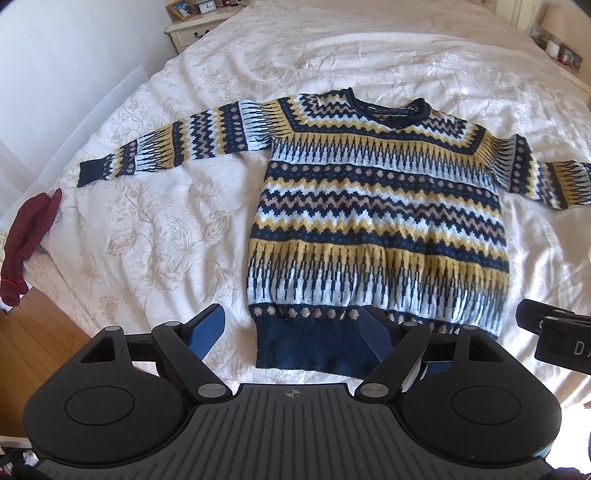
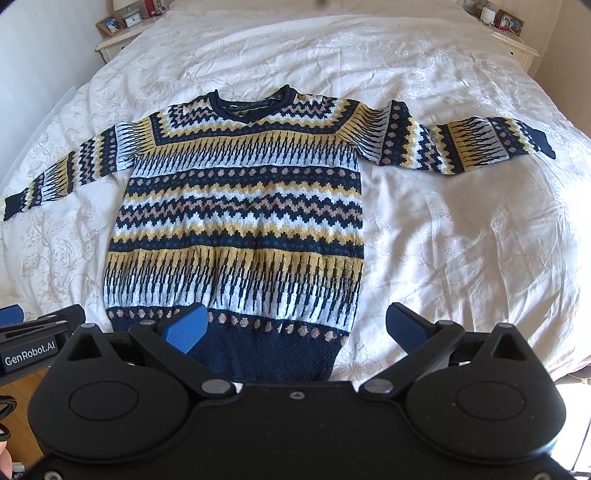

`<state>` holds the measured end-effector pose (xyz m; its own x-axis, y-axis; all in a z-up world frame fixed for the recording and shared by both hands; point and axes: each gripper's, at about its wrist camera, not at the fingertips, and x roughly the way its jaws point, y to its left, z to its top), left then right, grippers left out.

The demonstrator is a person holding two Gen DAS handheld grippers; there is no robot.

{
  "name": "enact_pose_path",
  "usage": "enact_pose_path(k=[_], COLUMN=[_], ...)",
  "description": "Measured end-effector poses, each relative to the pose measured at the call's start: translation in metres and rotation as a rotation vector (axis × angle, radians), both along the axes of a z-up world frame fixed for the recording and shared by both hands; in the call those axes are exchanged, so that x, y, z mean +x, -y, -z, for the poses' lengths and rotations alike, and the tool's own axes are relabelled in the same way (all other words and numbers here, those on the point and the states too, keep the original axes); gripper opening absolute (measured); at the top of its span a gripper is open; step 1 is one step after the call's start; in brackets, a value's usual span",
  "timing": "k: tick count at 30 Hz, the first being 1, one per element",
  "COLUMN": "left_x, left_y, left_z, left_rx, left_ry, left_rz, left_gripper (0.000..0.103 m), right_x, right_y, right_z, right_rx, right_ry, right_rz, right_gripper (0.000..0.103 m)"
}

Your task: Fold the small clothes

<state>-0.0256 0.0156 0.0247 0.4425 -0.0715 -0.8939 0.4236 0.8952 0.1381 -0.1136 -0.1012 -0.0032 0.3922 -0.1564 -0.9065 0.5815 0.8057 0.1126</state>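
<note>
A small knitted sweater (image 1: 376,221) with navy, yellow and white zigzag bands lies flat, face up, on a white bed, both sleeves spread sideways. It also shows in the right wrist view (image 2: 236,221). My left gripper (image 1: 291,328) is open and empty, over the left corner of the navy hem (image 1: 306,347). My right gripper (image 2: 295,325) is open and empty, over the right part of the hem (image 2: 266,354). Each gripper's edge shows in the other's view. Neither touches the sweater as far as I can tell.
The white floral bedspread (image 1: 155,229) covers the bed. A dark red garment (image 1: 26,240) hangs at the bed's left edge over wooden floor (image 1: 33,343). Nightstands with frames and a clock stand at the far left (image 2: 118,33) and far right (image 2: 513,37).
</note>
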Motion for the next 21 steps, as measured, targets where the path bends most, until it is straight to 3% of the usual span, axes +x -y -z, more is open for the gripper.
enact_pose_path(k=[21], left_x=[0.011], left_y=[-0.007], left_z=[0.008], left_rx=[0.026], left_ry=[-0.018], left_rz=[0.003], left_gripper=[0.079], right_x=[0.014], right_y=[-0.007], right_z=[0.003], right_rx=[0.015], right_ry=[-0.013], right_rz=[-0.005], right_gripper=[0.102])
